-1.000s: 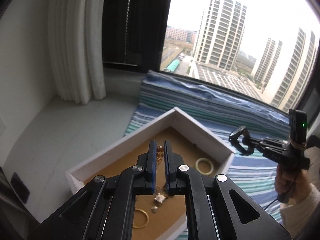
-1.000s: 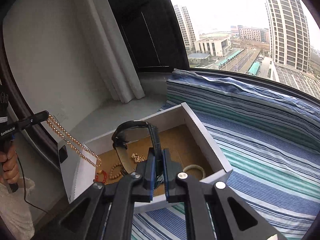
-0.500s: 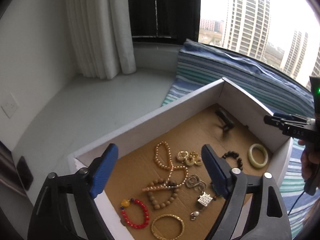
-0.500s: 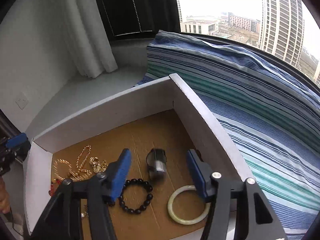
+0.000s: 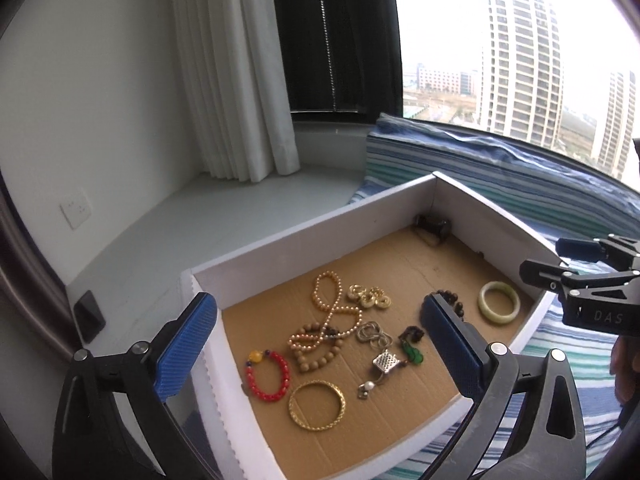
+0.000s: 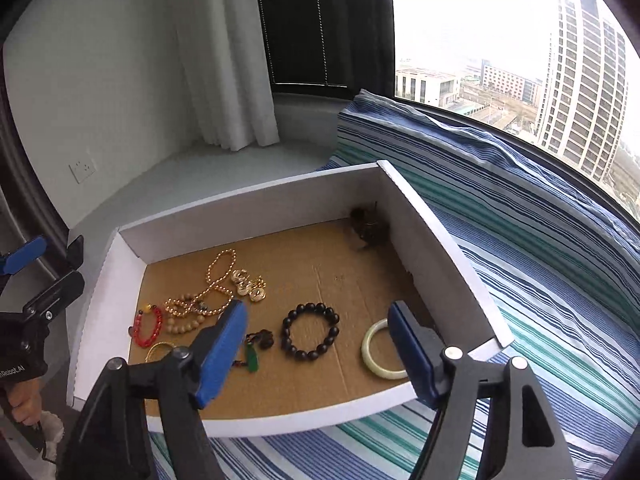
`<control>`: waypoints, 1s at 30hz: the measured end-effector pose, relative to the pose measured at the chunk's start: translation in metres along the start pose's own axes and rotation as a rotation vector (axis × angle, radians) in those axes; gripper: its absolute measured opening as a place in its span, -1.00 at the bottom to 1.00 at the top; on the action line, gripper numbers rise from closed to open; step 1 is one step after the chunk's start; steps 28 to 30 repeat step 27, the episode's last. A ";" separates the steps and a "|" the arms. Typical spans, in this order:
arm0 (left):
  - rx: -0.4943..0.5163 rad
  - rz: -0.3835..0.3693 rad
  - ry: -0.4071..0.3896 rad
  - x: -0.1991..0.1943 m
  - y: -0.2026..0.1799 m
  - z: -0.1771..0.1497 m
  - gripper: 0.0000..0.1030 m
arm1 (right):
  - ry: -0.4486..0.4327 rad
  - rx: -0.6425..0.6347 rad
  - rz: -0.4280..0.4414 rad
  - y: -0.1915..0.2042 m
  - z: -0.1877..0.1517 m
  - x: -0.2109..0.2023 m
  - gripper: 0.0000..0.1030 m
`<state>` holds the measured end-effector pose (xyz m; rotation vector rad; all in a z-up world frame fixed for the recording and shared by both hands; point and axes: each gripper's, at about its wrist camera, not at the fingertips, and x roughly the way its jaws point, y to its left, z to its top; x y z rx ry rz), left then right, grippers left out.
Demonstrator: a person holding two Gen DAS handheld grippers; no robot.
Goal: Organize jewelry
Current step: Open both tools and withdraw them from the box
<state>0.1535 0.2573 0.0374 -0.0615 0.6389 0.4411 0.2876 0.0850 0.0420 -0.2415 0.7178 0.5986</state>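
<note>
While both the left gripper [image 5: 320, 344] and the right gripper [image 6: 316, 354] hang wide open and empty over the white cardboard box [image 6: 248, 216] on the striped bedding [image 6: 540, 280], we should single out the black bead bracelet [image 6: 310, 331] near its front edge, straddling one side of the ring.

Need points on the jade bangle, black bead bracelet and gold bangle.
jade bangle [image 6: 370, 350]: right wrist view, left side of the ring.
black bead bracelet [image 6: 289, 322]: right wrist view, left-side beads.
gold bangle [image 5: 317, 425]: left wrist view, near rim.

Both grippers released; pearl necklace [image 5: 334, 312] now in box [image 5: 304, 236].
</note>
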 end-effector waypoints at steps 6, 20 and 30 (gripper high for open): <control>-0.028 0.034 0.016 -0.015 0.000 -0.006 0.99 | -0.008 -0.038 -0.012 0.015 -0.010 -0.021 0.44; -0.110 0.057 0.194 0.007 0.005 -0.027 0.99 | 0.063 -0.117 -0.059 0.042 -0.025 -0.023 0.47; -0.133 0.046 0.188 0.008 0.006 -0.030 0.98 | 0.055 -0.113 -0.042 0.042 -0.025 -0.018 0.47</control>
